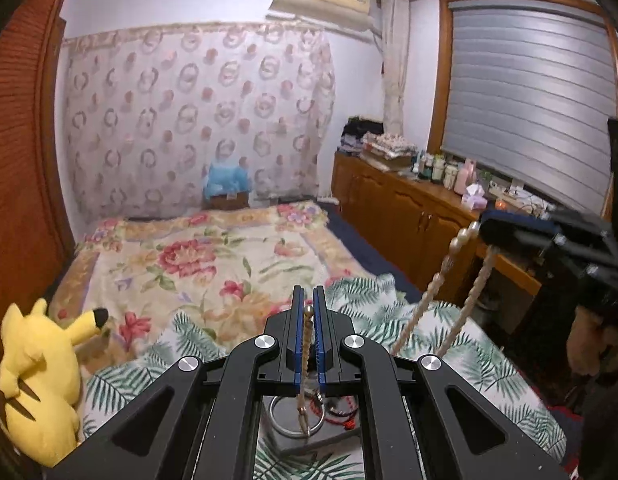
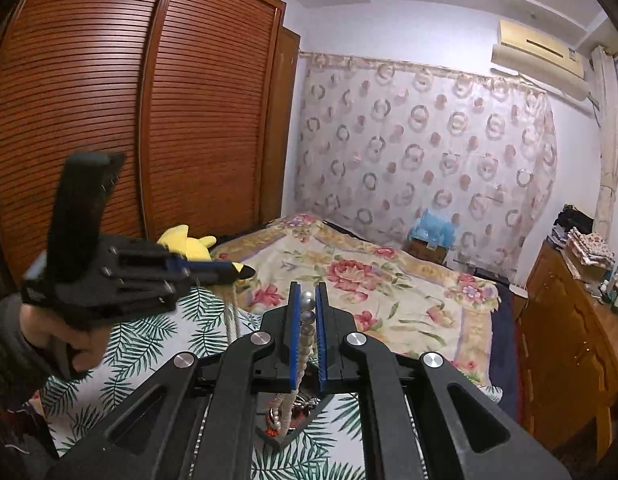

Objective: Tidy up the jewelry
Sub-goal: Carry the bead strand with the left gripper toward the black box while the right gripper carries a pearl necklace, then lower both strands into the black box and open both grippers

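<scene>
Both claws clenched on one pearl necklace (image 1: 441,280), left gripper (image 1: 308,312) and right gripper (image 2: 307,308) each pinching a part, strand lifted above the grey tray (image 1: 329,438) on the near leaf-print bedcover (image 1: 461,344), probably to stretch it untangled. Seen from the left wrist only: silver bangle (image 1: 287,416) and red cord in the tray. Seen from the right wrist only: larger grey pearls between the pads.

A glossy pearl bead necklace (image 2: 307,312) sits between matt black plastic gripper fingers with ribbed blue pads (image 2: 295,332). Below lie a shiny metal bangle (image 1: 293,416) and smooth leaf-print cloth (image 1: 449,344). A fuzzy floral blanket (image 1: 197,264), plush yellow toy (image 1: 37,380) and slatted varnished wood wardrobe (image 2: 129,112) surround them.
</scene>
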